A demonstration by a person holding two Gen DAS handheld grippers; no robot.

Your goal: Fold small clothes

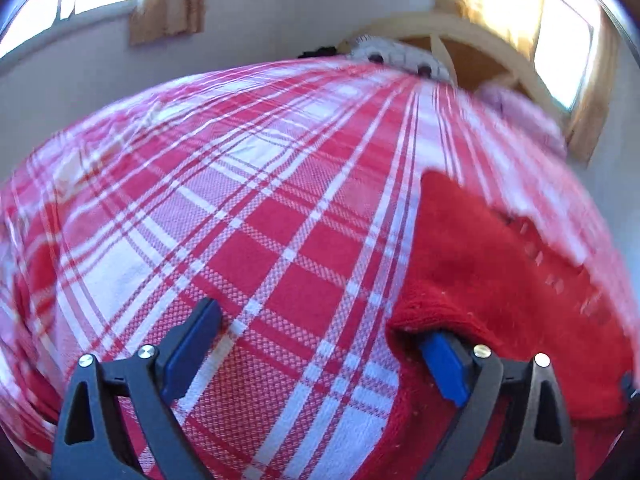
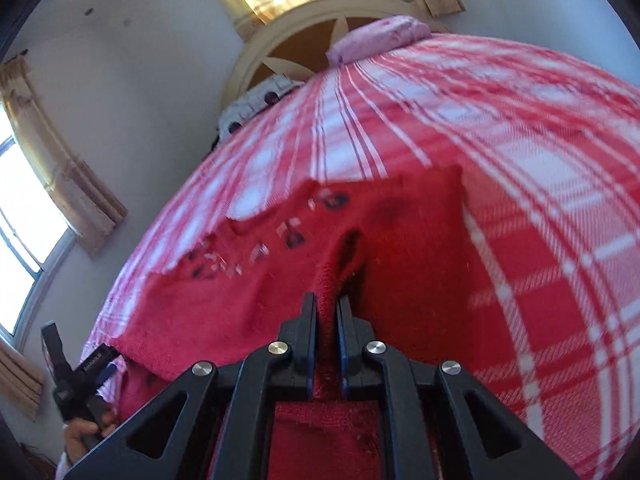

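A small red knitted garment (image 2: 400, 248) with dark and white marks lies on a red and white checked bedspread (image 2: 540, 168). My right gripper (image 2: 327, 304) is shut on a pinched ridge of the red garment near its near edge. My left gripper (image 1: 316, 328) is open over the bedspread; its right finger (image 1: 444, 364) sits under the garment's left edge (image 1: 500, 264), its left finger (image 1: 196, 344) on the bare checked cloth (image 1: 248, 208). The left gripper also shows in the right wrist view (image 2: 80, 372), at the garment's left side.
A pink folded cloth (image 2: 380, 36) and a white spotted cloth (image 2: 256, 104) lie at the far end of the bed by a wooden headboard (image 2: 304, 20). Curtained windows (image 2: 28, 208) stand on the walls.
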